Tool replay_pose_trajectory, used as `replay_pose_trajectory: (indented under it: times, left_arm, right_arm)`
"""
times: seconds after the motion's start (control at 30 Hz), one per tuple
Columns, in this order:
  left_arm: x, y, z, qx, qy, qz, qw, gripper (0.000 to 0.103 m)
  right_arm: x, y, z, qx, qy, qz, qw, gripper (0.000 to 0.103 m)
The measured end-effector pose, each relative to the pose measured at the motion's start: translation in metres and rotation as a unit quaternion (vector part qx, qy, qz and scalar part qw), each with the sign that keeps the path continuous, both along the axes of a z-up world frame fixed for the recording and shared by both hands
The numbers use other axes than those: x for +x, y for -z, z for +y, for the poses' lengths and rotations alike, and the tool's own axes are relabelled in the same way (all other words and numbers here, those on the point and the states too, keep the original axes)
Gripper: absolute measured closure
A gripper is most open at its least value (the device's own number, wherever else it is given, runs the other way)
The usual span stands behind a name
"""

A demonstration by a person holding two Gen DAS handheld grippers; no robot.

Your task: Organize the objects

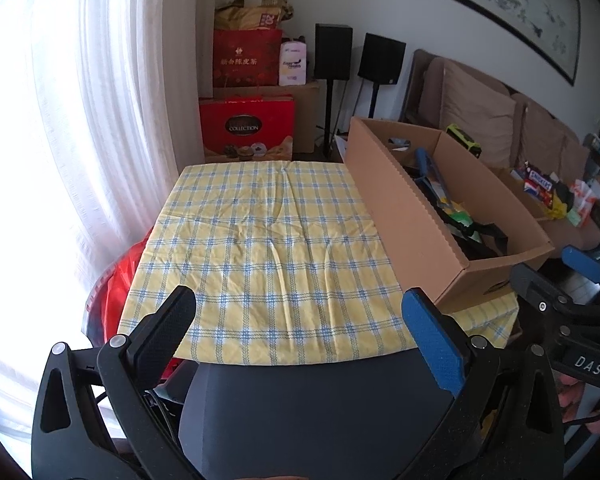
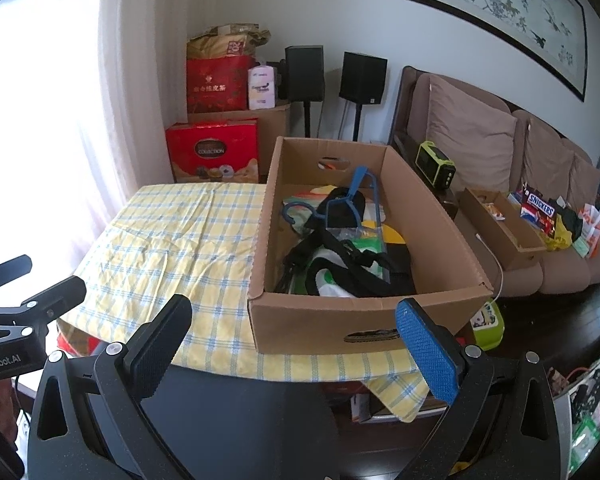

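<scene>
Left wrist view: left gripper (image 1: pixel 298 312) held back at near table edge, jaws wide apart, holding nothing. Checked tablecloth (image 1: pixel 260 240) bare ahead. Cardboard box (image 1: pixel 404 216) on right part of table, contents piled inside.

Right wrist view: right gripper (image 2: pixel 294 322) jaws wide apart, nothing held, facing box near wall. Inside: blue hanger (image 2: pixel 356 196), black straps (image 2: pixel 340 256), mixed items. Fits either items already gathered into box, or box awaiting unpacking onto cloth. Stage not settled; no move fixed.
</scene>
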State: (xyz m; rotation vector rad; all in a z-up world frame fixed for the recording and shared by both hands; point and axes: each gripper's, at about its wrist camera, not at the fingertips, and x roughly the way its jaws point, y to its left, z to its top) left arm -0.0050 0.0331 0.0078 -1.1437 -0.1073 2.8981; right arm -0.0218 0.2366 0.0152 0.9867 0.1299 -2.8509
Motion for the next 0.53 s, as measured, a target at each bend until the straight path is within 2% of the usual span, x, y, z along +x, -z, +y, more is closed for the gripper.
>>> replay_pose_trajectory:
  times: [0.53]
  left_arm:
    - [0.0011,-0.0026,-0.0006,-0.001,-0.001,-0.001,1.0000,0.000]
  right_arm:
    - [0.0009,-0.0013,0.0004,-0.003,0.002,0.001,1.000,0.000]
